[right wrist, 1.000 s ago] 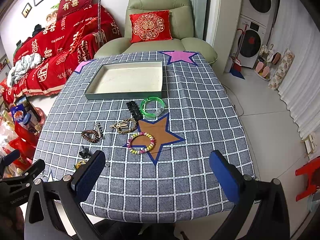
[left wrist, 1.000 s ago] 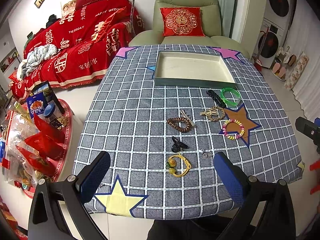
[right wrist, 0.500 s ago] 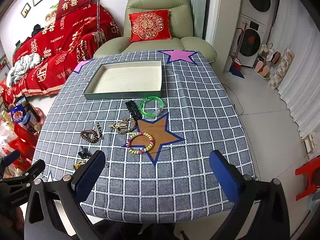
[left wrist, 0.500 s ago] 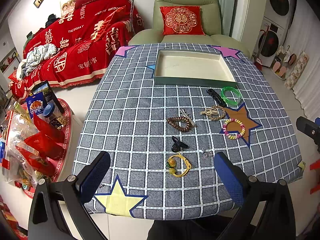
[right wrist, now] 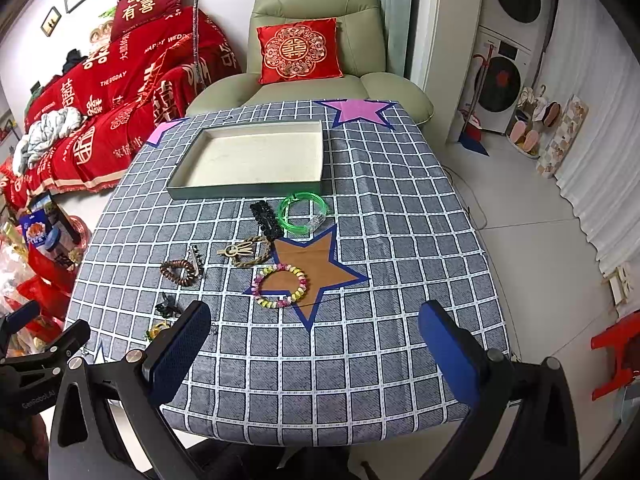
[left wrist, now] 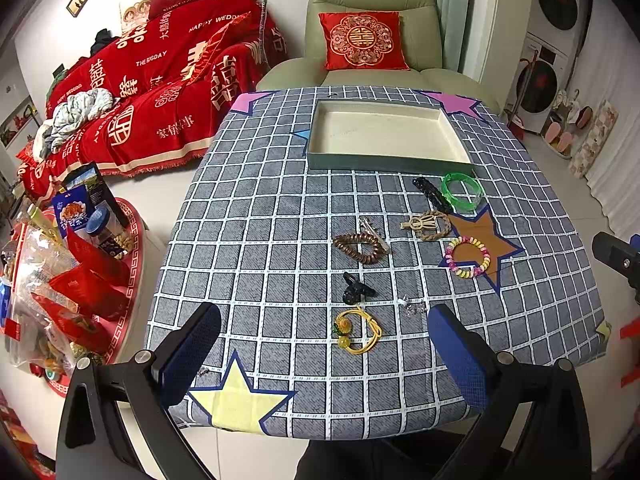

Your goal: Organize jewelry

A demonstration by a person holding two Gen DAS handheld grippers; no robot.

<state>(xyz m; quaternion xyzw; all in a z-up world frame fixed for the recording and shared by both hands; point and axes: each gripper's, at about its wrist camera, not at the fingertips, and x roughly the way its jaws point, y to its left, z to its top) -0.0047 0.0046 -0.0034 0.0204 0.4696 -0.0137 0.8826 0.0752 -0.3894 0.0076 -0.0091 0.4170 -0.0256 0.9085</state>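
Grid tablecloth (left wrist: 256, 240) covers table; we see shallow tray (left wrist: 386, 162) at 12 o'clock, bare inside. Jewelry lies loose on cloth below tray: green bangle (left wrist: 462, 191), wooden bead bracelet (left wrist: 360, 247), pastel bead bracelet (right wrist: 281, 285), yellow cord bracelet (left wrist: 357, 330). Our left gripper (left wrist: 324, 354) and right gripper (right wrist: 314, 350) gape wide, holding nothing, near table's 6 o'clock edge.

Table (left wrist: 256, 240) under my grippers wears a grey grid cloth with star patches. Shallow tray (left wrist: 384, 160) at far edge. In front of it: green bangle (left wrist: 462, 192), black clip (left wrist: 430, 194), woven bracelet (left wrist: 430, 224), pastel bead bracelet (left wrist: 467, 257), brown bead bracelet (left wrist: 358, 242). Near edge: yellow cord bracelet (left wrist: 358, 332), black claw clip (left wrist: 356, 289).
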